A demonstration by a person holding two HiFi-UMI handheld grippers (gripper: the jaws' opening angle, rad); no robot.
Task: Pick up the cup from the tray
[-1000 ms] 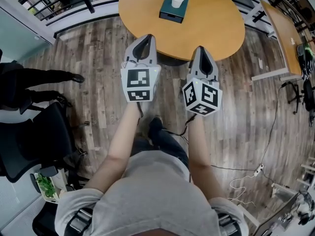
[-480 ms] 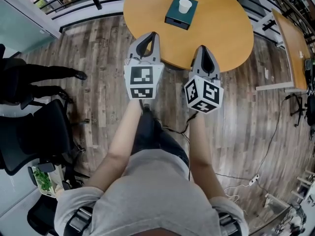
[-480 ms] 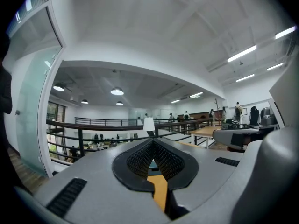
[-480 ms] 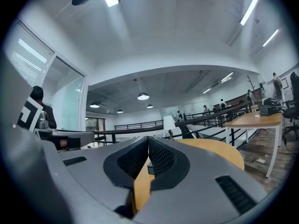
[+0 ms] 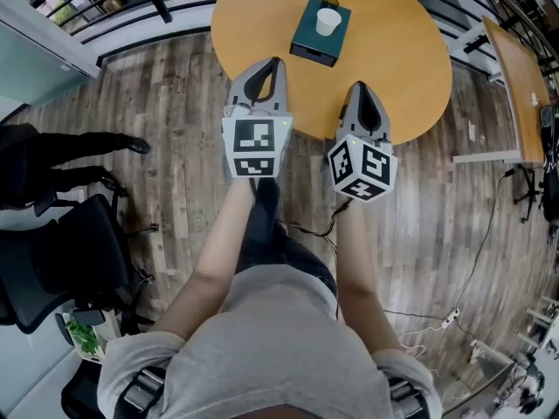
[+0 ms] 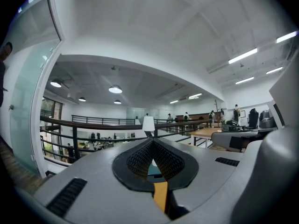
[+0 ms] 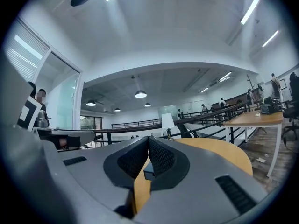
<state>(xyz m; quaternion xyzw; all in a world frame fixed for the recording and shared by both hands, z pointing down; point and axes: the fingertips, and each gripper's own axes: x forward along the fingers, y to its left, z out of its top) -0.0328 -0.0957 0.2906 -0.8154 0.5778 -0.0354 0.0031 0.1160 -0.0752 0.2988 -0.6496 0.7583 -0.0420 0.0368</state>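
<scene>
- Sitting upright on the teal tray [image 5: 307,42], the white cup [image 5: 327,21] is resting toward the far side of the round surface [image 5: 393,55].
- At the near edge, the left tongs [image 5: 272,61] are hovering clenched, grasping nothing.
- Beside them, the right tongs [image 5: 360,85] are hovering clenched, empty, well apart from the cup.

The cup [image 5: 327,21] stands on the tray [image 5: 313,42], which lies toward the bench's [image 5: 393,55] far edge. The left tool [image 5: 272,60] and the right tool [image 5: 359,85] reach side by side over its near edge. A chair [image 5: 61,256] stands on the floor [image 5: 175,103], far left.
</scene>
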